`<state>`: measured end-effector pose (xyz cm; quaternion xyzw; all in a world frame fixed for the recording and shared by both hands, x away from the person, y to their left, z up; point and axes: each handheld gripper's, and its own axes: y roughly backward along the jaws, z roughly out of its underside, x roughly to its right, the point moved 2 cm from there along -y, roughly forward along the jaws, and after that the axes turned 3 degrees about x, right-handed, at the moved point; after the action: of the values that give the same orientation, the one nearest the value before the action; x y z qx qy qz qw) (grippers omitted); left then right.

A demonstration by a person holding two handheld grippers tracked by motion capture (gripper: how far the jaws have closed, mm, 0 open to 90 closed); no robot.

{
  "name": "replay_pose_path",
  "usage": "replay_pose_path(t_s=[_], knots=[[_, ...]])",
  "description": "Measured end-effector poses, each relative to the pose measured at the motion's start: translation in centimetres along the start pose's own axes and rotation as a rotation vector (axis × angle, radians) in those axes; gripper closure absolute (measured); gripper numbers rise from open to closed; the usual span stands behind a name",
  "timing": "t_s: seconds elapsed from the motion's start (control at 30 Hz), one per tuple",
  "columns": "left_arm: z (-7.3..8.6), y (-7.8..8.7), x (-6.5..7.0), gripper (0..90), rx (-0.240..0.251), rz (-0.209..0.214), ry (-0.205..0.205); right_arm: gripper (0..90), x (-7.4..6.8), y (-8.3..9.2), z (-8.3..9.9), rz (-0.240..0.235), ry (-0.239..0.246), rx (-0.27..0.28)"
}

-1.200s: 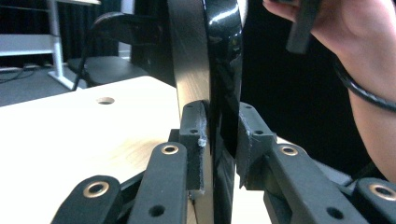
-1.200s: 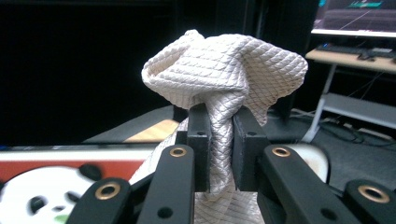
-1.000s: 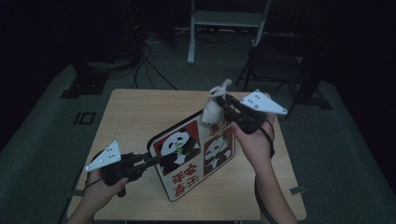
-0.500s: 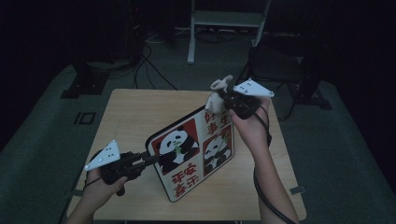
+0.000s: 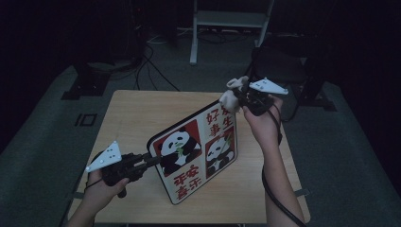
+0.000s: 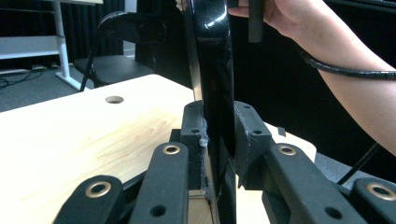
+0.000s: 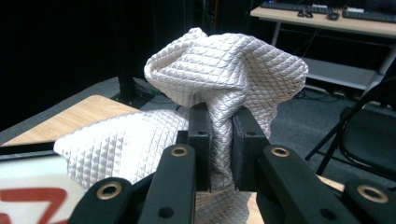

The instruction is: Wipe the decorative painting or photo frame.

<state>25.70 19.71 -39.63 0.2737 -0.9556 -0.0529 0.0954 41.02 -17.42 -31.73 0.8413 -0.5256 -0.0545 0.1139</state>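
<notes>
one panda board (image 5: 196, 158) clamped in left jaws, one white cloth (image 5: 231, 97) pinched in right jaws

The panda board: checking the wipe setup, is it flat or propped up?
Propped up: the panda board stands tilted on its lower edge, clamped by the left tool.

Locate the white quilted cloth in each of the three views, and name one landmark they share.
High view: the cloth sits upper centre-right, pinched by the right gripper at the top corner of the panda board.
Left gripper view: not identifiable; the board's black edge rises up the middle.
Right gripper view: the cloth is central, bunched between the jaws.
Shared landmark: the wooden table.
</notes>
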Motion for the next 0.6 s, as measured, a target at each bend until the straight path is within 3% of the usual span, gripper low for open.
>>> replay_pose_path(t_s=[0.4,0.6], knots=[[0.1,-0.1,-0.1,76.5,0.004,0.012,0.006,80.6,1.2,-0.6,2.2,-0.021,-0.067,-0.045],[0.1,-0.2,0.0,76.0,0.002,0.013,0.004,80.6,1.8,-1.1,3.9,-0.061,-0.134,-0.07]])
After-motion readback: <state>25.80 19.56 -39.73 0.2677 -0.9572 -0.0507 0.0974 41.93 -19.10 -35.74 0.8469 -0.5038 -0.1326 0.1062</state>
